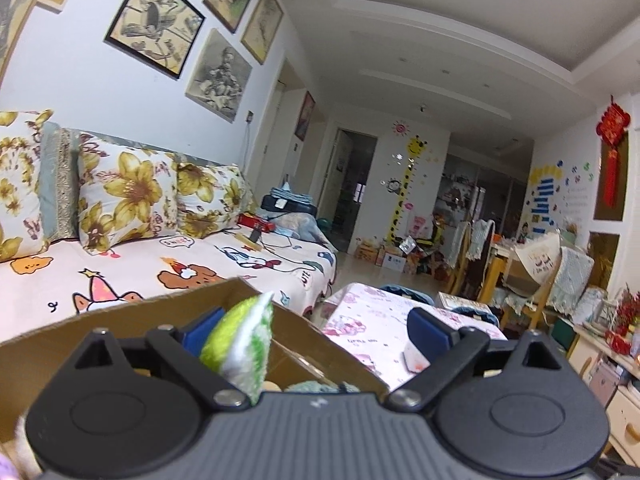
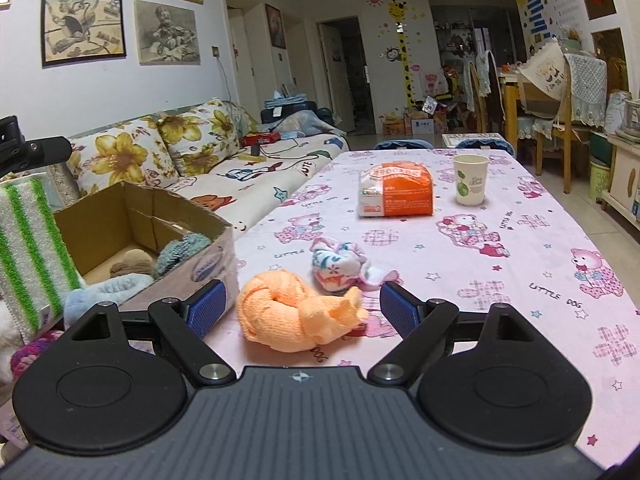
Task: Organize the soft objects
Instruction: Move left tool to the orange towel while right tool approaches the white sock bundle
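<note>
A green-and-white striped cloth (image 1: pixel 244 344) stands on edge against the left pad of my left gripper (image 1: pixel 316 330), whose jaws are wide open above the cardboard box (image 1: pixel 120 312). In the right wrist view the same striped cloth (image 2: pixel 32 248) hangs upright at the box's (image 2: pixel 140 216) near left corner. Inside lie a teal cloth (image 2: pixel 180 252), a brown one (image 2: pixel 134 264) and a light blue one (image 2: pixel 108 292). My right gripper (image 2: pixel 304 308) is open, low over the table, with a knotted orange cloth (image 2: pixel 296 316) between its fingers. A patterned white cloth (image 2: pixel 344 266) lies just beyond.
An orange-and-white packet (image 2: pixel 396 192) and a paper cup (image 2: pixel 470 180) stand farther back on the pink bear-print tablecloth (image 2: pixel 520 264). A sofa (image 2: pixel 248 176) with flowered cushions runs along the left. Chairs (image 2: pixel 556 120) and clutter fill the far right.
</note>
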A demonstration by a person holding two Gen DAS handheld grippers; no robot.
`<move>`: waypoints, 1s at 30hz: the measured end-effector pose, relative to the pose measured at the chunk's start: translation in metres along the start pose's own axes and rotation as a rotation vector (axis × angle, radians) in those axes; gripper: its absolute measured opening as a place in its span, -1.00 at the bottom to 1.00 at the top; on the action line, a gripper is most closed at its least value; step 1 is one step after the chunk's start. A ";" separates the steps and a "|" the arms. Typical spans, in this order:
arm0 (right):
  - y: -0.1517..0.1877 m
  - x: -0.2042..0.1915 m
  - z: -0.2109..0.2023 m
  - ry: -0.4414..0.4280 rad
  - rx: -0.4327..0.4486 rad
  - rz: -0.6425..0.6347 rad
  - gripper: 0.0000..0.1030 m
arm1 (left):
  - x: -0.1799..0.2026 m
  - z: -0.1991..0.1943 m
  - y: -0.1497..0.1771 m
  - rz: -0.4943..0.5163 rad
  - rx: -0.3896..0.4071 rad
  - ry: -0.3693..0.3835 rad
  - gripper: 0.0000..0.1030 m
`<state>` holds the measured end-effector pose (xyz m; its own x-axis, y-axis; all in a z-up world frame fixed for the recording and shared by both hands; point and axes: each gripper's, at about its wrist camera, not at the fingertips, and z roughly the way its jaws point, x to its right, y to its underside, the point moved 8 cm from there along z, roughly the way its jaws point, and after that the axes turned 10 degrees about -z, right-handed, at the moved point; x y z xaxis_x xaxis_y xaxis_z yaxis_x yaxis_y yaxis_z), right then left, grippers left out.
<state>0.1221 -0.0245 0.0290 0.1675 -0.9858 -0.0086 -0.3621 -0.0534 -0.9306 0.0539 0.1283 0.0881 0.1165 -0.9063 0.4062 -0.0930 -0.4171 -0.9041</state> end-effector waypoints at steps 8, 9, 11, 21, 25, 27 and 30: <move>0.007 0.028 0.005 0.049 -0.024 0.029 1.00 | 0.030 0.004 0.022 0.088 -0.049 0.060 0.87; 0.008 0.032 0.006 0.055 -0.029 0.034 1.00 | 0.034 0.005 0.026 0.100 -0.057 0.067 0.87; 0.010 0.041 0.008 0.065 -0.038 0.044 1.00 | 0.041 0.007 0.033 0.123 -0.073 0.079 0.87; 0.020 0.095 0.034 0.089 -0.099 0.129 1.00 | 0.083 0.010 0.088 0.285 -0.179 0.168 0.87; 0.021 0.109 0.044 0.065 -0.116 0.142 1.00 | 0.089 0.018 0.111 0.336 -0.238 0.167 0.87; 0.019 0.113 0.051 0.046 -0.121 0.132 1.00 | 0.091 0.022 0.121 0.349 -0.254 0.163 0.87; 0.016 0.115 0.065 0.002 -0.121 0.130 1.00 | 0.097 0.025 0.131 0.397 -0.241 0.147 0.87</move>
<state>0.1947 -0.1284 -0.0108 0.1104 -0.9860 -0.1249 -0.4879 0.0557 -0.8711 0.0775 -0.0132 0.0055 -0.1139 -0.9913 0.0663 -0.3299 -0.0252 -0.9437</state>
